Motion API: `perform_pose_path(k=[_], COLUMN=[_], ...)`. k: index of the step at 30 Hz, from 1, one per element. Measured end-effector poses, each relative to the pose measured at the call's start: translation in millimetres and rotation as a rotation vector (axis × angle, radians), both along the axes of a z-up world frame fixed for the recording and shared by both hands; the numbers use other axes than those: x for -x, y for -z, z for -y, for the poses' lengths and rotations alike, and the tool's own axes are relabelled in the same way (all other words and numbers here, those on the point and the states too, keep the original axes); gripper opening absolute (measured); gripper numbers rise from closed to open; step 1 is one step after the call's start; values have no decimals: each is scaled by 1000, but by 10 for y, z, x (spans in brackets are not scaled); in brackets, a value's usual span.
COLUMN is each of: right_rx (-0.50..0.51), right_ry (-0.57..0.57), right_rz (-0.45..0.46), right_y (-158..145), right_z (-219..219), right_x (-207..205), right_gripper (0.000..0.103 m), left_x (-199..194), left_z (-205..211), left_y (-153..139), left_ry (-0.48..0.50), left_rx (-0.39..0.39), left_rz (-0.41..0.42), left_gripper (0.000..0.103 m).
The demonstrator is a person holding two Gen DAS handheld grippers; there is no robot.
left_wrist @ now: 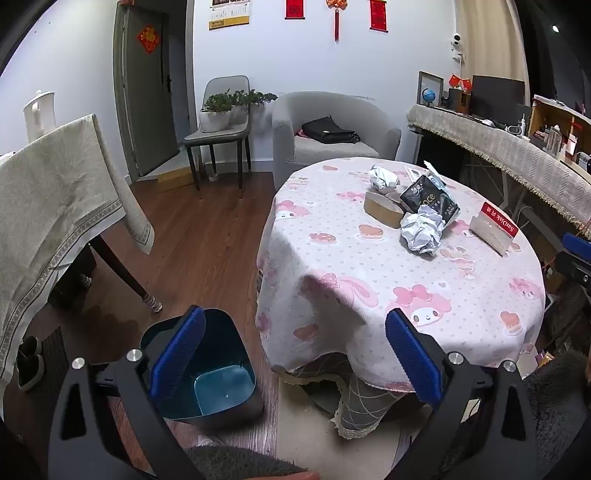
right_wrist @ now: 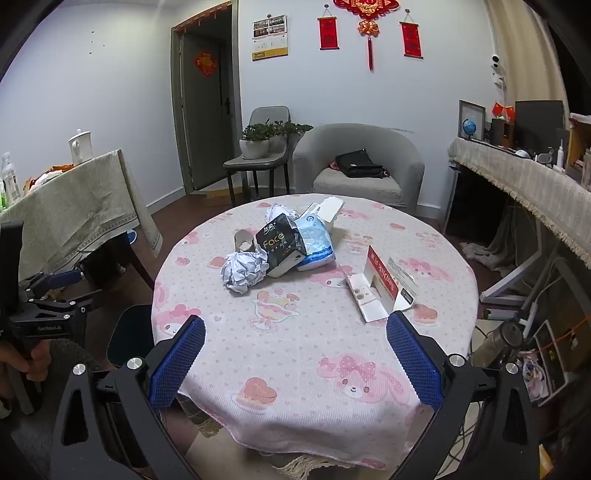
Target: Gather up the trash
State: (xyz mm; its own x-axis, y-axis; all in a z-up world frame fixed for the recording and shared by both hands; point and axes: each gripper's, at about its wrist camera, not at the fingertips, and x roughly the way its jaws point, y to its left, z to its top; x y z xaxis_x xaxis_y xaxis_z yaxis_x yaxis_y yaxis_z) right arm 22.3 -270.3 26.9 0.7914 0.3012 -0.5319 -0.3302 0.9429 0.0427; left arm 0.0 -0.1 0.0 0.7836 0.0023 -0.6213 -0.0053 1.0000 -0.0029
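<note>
On the round table's pink cartoon cloth, mid-frame, the crumpled paper ball lies well beyond your right gripper and left gripper, both spread wide, empty.

Far ahead of the tool, a grey armchair stands against the wall with a black bag on its seat. Just left of it a grey chair carries potted plants. Further left is a closed door. High ahead hang red scrolls. To the right, a globe sits on a cloth-draped shelf.
</note>
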Motion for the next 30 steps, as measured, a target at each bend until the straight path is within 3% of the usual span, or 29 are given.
perform_pose_path(k=[30], right_rx=[6], right_ry=[-1], right_rz=[-7], right_y=[10], right_z=[-11], right_x=[-5], right_gripper=[100], left_x=[-7], left_z=[37], left_y=[14], left_ry=[0], left_rx=[-25], left_rz=[-3], left_gripper=[100])
